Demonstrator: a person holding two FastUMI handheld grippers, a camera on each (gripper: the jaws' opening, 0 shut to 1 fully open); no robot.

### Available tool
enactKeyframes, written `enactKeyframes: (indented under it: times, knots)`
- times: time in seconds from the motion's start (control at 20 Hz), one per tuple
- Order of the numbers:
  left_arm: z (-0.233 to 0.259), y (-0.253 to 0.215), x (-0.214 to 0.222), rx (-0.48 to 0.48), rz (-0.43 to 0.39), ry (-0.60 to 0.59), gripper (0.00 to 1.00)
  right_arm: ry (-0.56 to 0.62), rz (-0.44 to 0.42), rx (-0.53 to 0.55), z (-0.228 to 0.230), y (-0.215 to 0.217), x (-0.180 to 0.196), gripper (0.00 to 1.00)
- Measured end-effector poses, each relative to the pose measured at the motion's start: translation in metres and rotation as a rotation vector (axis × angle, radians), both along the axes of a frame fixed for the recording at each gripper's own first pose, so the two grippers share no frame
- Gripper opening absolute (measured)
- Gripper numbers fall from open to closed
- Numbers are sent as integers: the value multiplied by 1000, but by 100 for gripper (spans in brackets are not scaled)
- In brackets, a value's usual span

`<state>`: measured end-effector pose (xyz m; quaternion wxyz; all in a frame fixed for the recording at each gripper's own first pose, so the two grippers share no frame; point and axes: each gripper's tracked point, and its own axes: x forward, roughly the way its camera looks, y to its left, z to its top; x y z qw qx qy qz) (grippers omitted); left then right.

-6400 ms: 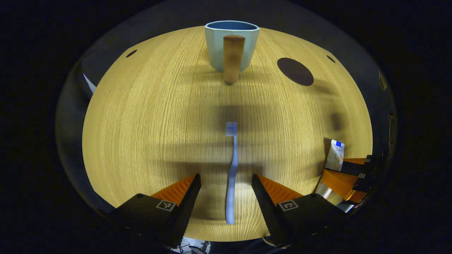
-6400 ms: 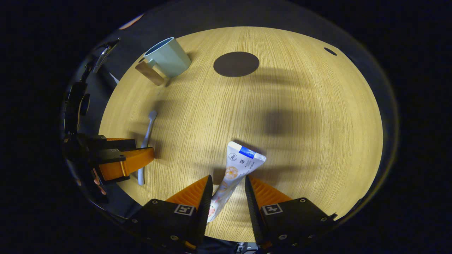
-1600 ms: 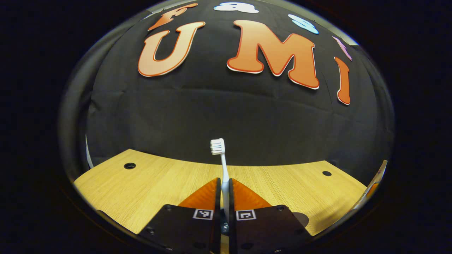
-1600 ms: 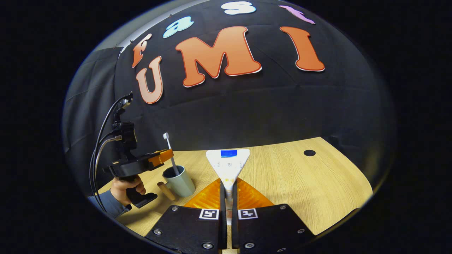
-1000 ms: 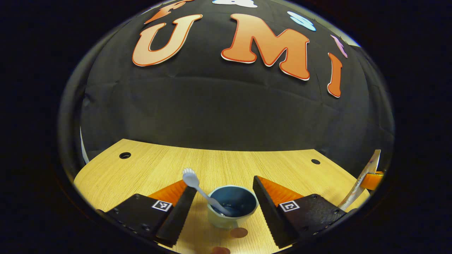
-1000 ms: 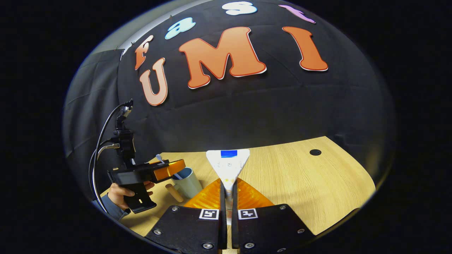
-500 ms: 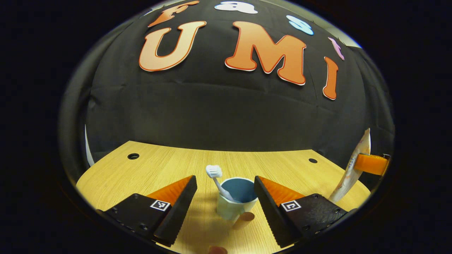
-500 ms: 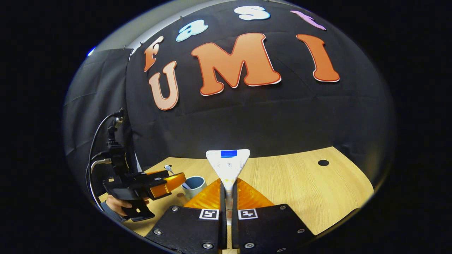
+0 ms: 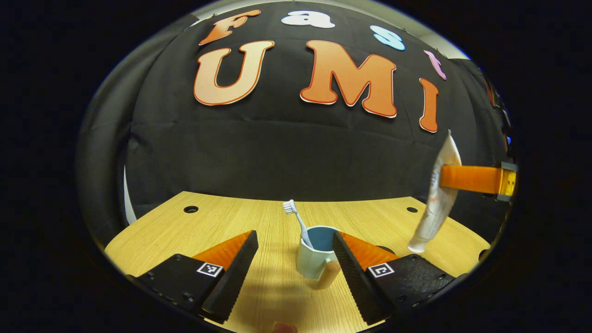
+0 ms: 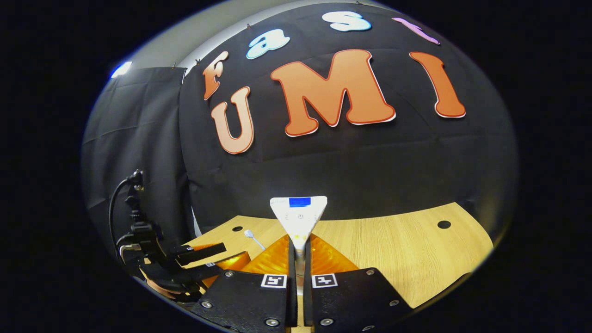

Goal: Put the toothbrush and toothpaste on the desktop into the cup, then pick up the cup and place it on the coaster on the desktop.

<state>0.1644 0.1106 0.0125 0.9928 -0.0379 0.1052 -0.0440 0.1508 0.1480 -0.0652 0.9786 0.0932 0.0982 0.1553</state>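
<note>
A pale blue cup (image 9: 311, 260) with a wooden handle (image 9: 327, 274) stands on the wooden table (image 9: 259, 222). The white toothbrush (image 9: 296, 218) leans inside it, bristles up and to the left. My left gripper (image 9: 294, 238) is open, with a finger on each side in front of the cup and touching neither it nor the brush. My right gripper (image 10: 298, 241) is shut on the toothpaste tube (image 10: 299, 216), flat end up. In the left gripper view the tube (image 9: 437, 196) hangs cap down from the right gripper (image 9: 446, 178), above the table to the right of the cup.
A dark round coaster (image 9: 385, 249) peeks out beside the cup, partly hidden by my finger. Small round holes (image 9: 190, 209) mark the table's far corners. The black cloth wall rises just behind the table. The left gripper (image 10: 222, 256) with its cables sits low at the left.
The left gripper let go of the toothbrush into the cup, opened and drew back from it. The right gripper rose with the toothpaste still held.
</note>
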Motion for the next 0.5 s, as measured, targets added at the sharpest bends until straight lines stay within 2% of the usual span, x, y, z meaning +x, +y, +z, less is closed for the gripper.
enactKeyframes:
  times: [0.25,0.5]
  knots:
    - [3,0,-24,-20,-7,-5,98,-14,50,-14,8,28,23,5]
    - [7,-2,-40,6,-16,-26,98,-24,79,-4,5,57,53,5]
